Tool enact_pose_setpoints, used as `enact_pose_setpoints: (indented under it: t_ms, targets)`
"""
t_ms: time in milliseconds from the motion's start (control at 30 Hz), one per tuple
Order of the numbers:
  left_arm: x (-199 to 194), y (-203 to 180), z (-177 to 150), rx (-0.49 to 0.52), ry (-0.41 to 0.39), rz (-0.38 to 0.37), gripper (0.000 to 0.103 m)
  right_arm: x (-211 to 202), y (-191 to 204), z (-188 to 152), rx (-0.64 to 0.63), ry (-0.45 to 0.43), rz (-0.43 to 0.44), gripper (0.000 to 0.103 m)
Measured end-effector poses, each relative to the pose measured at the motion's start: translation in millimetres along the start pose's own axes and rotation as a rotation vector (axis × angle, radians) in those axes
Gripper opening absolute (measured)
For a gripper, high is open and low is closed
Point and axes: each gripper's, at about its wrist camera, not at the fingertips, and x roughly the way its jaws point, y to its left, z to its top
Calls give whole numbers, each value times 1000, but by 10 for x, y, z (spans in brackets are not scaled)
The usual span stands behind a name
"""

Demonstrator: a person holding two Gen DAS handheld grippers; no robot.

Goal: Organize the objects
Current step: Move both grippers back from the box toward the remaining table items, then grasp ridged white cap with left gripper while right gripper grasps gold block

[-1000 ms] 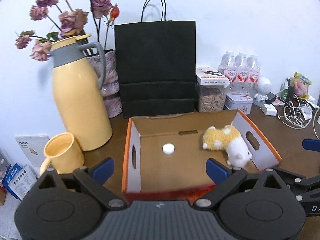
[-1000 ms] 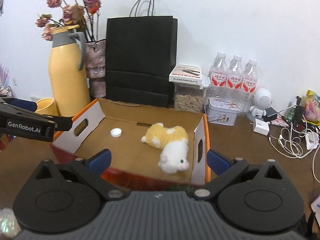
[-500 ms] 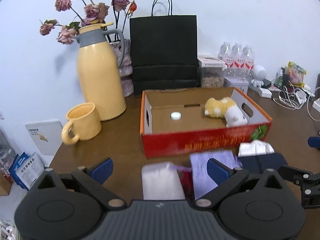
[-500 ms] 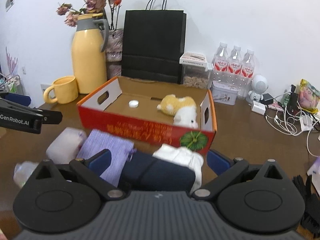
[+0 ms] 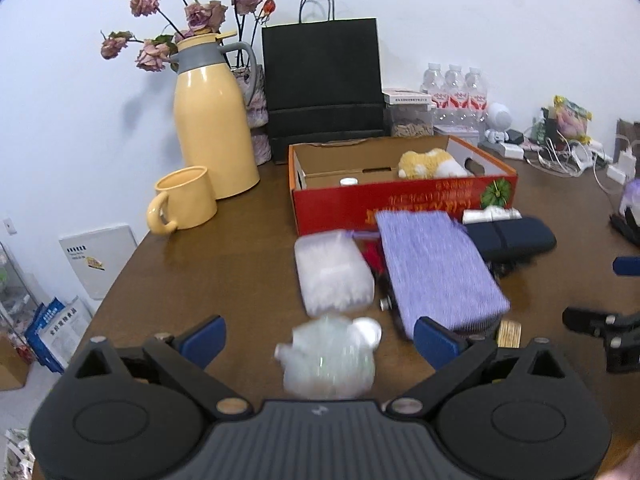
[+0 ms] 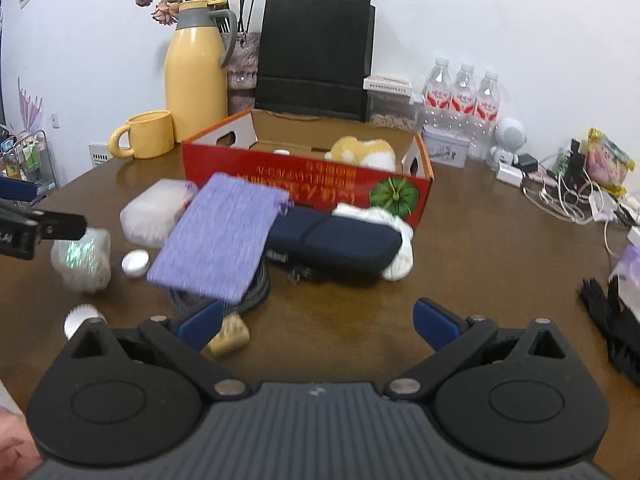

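On the brown table [image 6: 460,240], a red cardboard box [image 6: 308,184] sits open-topped, holding a yellow-and-white plush toy [image 6: 362,152] at its right end and a small white cap [image 5: 348,181] on its floor. Just in front of box: a purple knit pouch [image 6: 224,236] lying over a coiled dark cable [image 6: 256,292], a navy case [image 6: 336,242] resting against a white cloth [image 6: 396,240], and a clear plastic packet [image 5: 332,272] left of pouch. Nearer still, a crumpled clear wrapper [image 5: 328,356], blurred. Left gripper [image 5: 320,336] hovers low over the wrapper, fingers spread wide, nothing between them. Right gripper [image 6: 316,320] likewise wide apart, empty, above bare table. Behind box: yellow thermos jug [image 5: 214,120], yellow mug [image 5: 184,200], black paper bag [image 5: 324,84], water bottles [image 6: 462,96].
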Motion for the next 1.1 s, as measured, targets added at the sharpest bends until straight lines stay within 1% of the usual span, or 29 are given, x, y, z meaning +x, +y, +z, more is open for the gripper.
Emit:
enact_pose_setpoints:
  t_ms: [100,200,300,400,533,600,700,733,800,833,867,1000,1100]
  targets:
    - [-37,-17,-206,5,14,5,101,-50,5,-150,14,-6,8,103]
    - [-40,-36,-415,-8,42,-17,101,-80,9,-273,24,-13,11,103]
    - [-7,-53,-571,-51,69,-53,101,-90,24,-360,33,-15,22,103]
    - [53,-82,-628,-86,90,-82,101,-67,72,-399,21,-16,31,103]
    - [89,-199,-632,-57,91,-69,101,-12,132,-419,-5,-10,43,103]
    - [111,-242,-634,-49,84,-64,99,23,155,-426,-19,-10,50,103]
    - [177,-276,-627,-52,90,-60,87,108,194,-404,-36,-8,57,103]
    - [198,-282,-623,-51,93,-59,78,145,209,-394,-40,-5,58,103]
    - [201,-268,-614,-65,80,-85,56,201,231,-383,-46,1,59,103]
    - [191,-269,-606,-65,68,-90,42,226,236,-378,-48,3,62,103]
    - [181,-270,-602,-62,60,-89,39,253,243,-369,-49,4,66,103]
    - [161,-279,-628,-48,46,-111,39,341,281,-322,-60,4,86,103]
    - [156,-287,-630,-41,42,-110,39,420,317,-285,-73,12,108,94]
